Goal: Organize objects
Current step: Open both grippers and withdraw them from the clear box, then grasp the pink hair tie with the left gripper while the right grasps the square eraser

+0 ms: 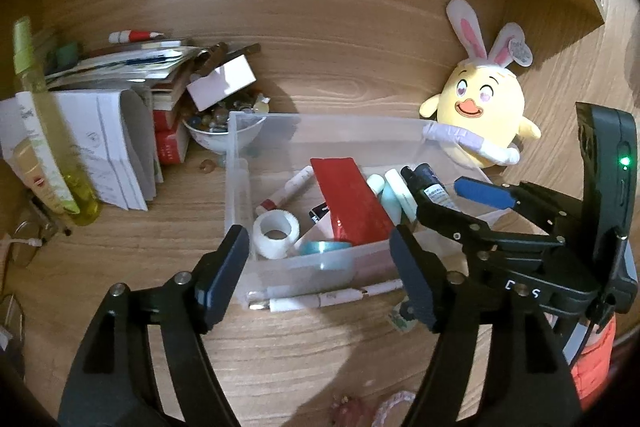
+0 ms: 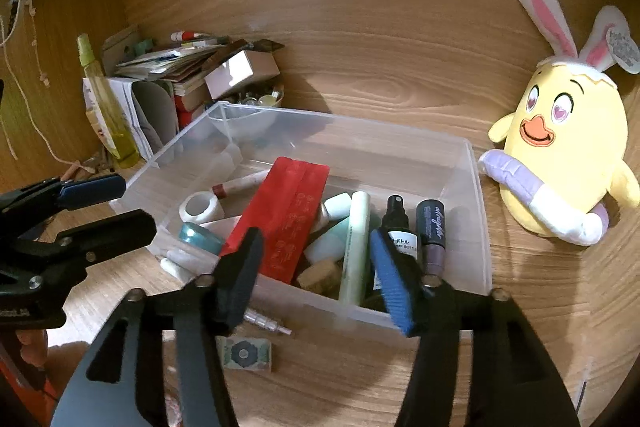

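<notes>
- A clear plastic rectangular bin (image 2: 478, 227) sat on the wood-grain worktop (image 2: 400, 75), open at the top and crowded with small things.
- Inside it lay a flat red foil pouch (image 2: 286, 215) propped at a slant, a white roll of tape (image 2: 199, 207), a teal roll of tape (image 2: 200, 237), a pale green tube (image 2: 356, 247), a small black spray bottle (image 2: 398, 227), a dark purple tube (image 2: 432, 231) and a cork stopper (image 2: 318, 277).
- The left gripper (image 1: 320, 267) had its jaws spread wide with nothing between them, straddling the bin's near wall.
- The right gripper (image 2: 316, 271) likewise stood with jaws apart and empty, poised over the bin's near edge, the pouch and green tube showing between them.
- On the worktop just outside the near wall lay a white pen (image 1: 320, 301) and a small patterned square packet (image 2: 245, 354).
- A yellow plush chick with rabbit ears (image 2: 568, 155) stood just beside the bin's right end.
</notes>
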